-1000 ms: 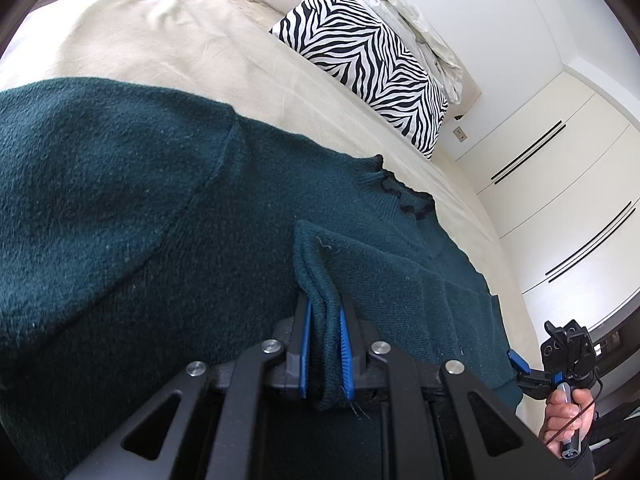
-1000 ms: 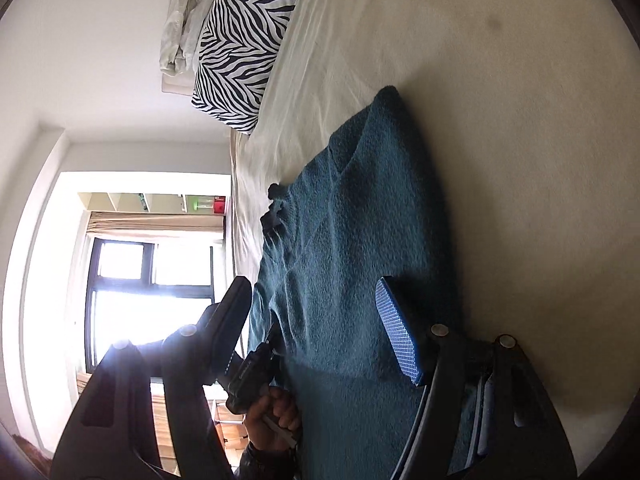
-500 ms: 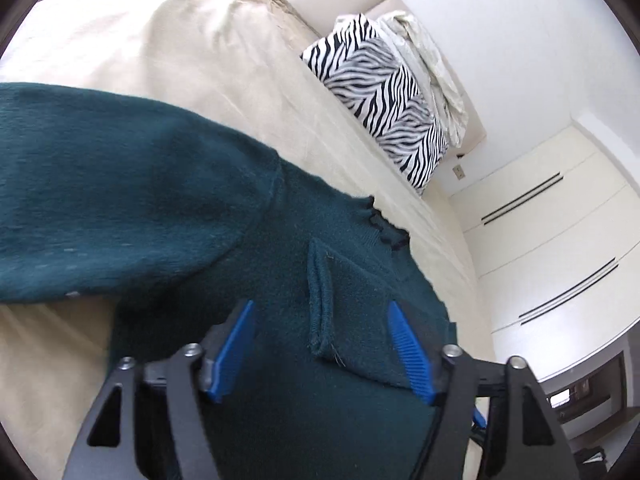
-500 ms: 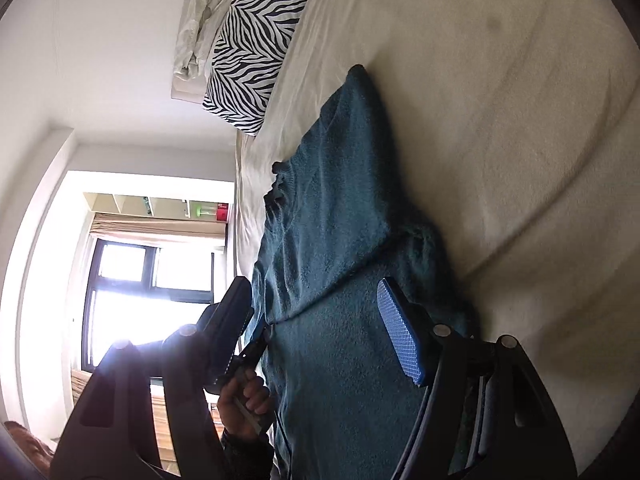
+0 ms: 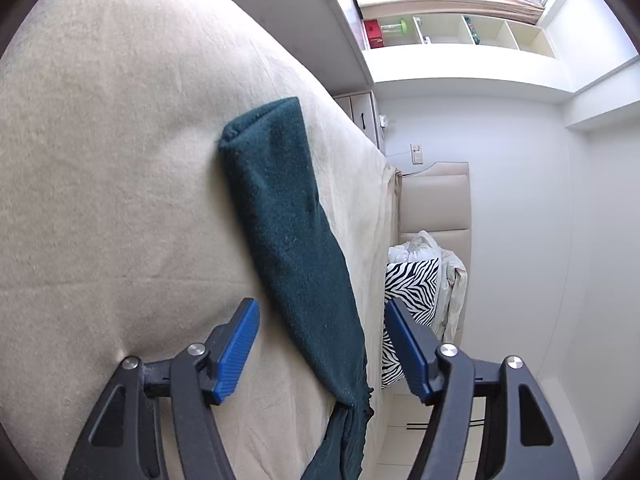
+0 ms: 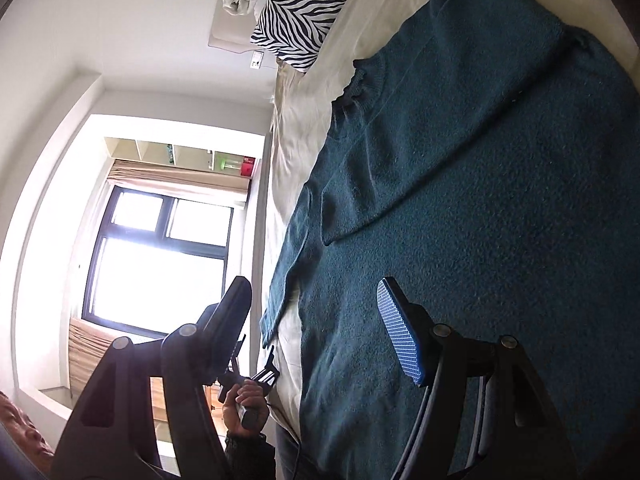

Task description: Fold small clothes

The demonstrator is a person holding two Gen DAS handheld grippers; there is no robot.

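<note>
A dark teal knit sweater (image 6: 460, 184) lies flat on the beige bed, one sleeve folded across its body. In the left wrist view its other sleeve (image 5: 288, 224) stretches out over the bedsheet (image 5: 112, 168). My left gripper (image 5: 322, 344) is open and empty, its blue pads on either side of the sleeve near the shoulder, above the cloth. My right gripper (image 6: 316, 320) is open and empty above the sweater's lower body. The left gripper also shows in the right wrist view (image 6: 248, 380), held in a hand beside the bed.
A zebra-striped pillow (image 6: 304, 4) and a crumpled white blanket (image 5: 432, 252) lie at the head of the bed by a padded headboard (image 5: 436, 196). A window (image 6: 160, 264) and wall shelves (image 5: 448, 32) are beyond the bed's far side.
My left gripper let go of the folded sleeve cuff, opened, and swung away to the outstretched sleeve. My right gripper stayed open and moved closer over the sweater.
</note>
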